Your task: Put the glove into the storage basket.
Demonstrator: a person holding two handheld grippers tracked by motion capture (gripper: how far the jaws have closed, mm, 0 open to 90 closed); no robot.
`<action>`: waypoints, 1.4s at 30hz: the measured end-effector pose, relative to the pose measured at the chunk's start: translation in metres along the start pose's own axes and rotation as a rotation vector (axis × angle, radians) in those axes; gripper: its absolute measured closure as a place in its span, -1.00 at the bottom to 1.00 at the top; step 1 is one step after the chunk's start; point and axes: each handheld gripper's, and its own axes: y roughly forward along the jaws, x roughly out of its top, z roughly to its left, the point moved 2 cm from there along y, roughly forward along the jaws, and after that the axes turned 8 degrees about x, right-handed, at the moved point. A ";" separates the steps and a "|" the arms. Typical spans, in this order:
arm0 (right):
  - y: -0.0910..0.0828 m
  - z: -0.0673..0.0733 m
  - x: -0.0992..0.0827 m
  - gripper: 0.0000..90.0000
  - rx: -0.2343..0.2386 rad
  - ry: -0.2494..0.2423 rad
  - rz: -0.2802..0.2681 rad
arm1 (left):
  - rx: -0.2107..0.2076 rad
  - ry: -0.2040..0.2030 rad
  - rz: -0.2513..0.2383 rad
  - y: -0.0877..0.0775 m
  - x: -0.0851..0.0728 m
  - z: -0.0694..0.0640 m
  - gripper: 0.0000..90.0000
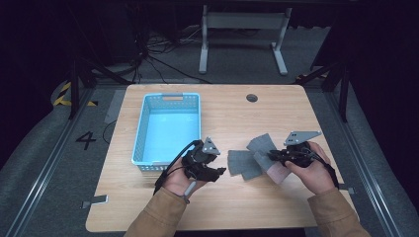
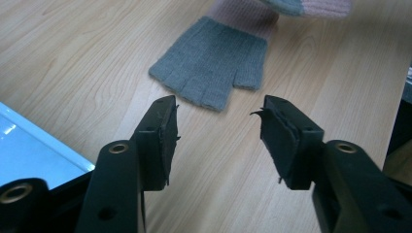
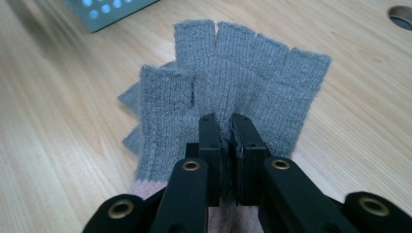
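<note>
Two grey fingerless gloves with pink cuffs are on the wooden table (image 1: 222,106). One glove (image 1: 241,165) (image 2: 211,60) lies flat, its finger ends pointing at my left gripper (image 1: 220,171) (image 2: 218,126). That gripper is open just short of it, with nothing between its jaws. My right gripper (image 1: 272,155) (image 3: 223,127) is shut on the second glove (image 1: 262,144) (image 3: 252,73), pinching the knit near the cuff so that it bunches. This glove fans out away from the jaws and partly overlaps the flat one (image 3: 128,99).
A light blue plastic basket (image 1: 143,129) (image 2: 29,150) (image 3: 104,9) stands at the left of the table, close to my left hand. A round cable hole (image 1: 252,98) (image 3: 401,14) is at the far middle. Bare wood lies between the gloves and the front edge.
</note>
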 end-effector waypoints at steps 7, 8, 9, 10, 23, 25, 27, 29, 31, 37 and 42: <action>0.011 0.010 0.002 0.89 0.067 -0.098 0.044 | 0.004 0.022 0.009 0.003 0.000 -0.002 0.15; 0.012 0.011 0.002 0.89 0.072 -0.106 0.050 | 0.001 0.020 0.008 0.003 0.000 -0.002 0.16; 0.013 0.012 0.002 0.89 0.077 -0.116 0.055 | -0.001 0.016 0.007 0.004 -0.001 -0.002 0.17; 0.015 0.013 0.002 0.89 0.081 -0.123 0.057 | -0.005 0.012 0.005 0.004 -0.001 -0.003 0.18; 0.034 0.020 -0.003 0.89 0.149 -0.193 0.106 | -0.050 -0.039 -0.054 0.011 0.002 -0.011 0.35; 0.038 0.021 -0.005 0.88 0.156 -0.198 0.117 | -0.059 -0.047 -0.055 0.013 0.002 -0.012 0.36; 0.041 0.022 -0.006 0.88 0.162 -0.205 0.127 | -0.069 -0.057 -0.047 0.014 0.002 -0.012 0.36; 0.045 0.022 -0.009 0.88 0.168 -0.211 0.139 | -0.077 -0.067 -0.034 0.017 0.002 -0.013 0.36; 0.048 0.022 -0.011 0.88 0.169 -0.210 0.147 | -0.082 -0.071 -0.031 0.018 0.001 -0.013 0.37; 0.051 0.024 -0.015 0.69 0.169 -0.211 0.136 | -0.114 -0.082 -0.017 0.026 0.000 -0.011 0.46; 0.034 0.021 -0.013 0.53 0.146 -0.176 0.094 | -0.110 -0.084 -0.010 0.031 0.000 -0.013 0.48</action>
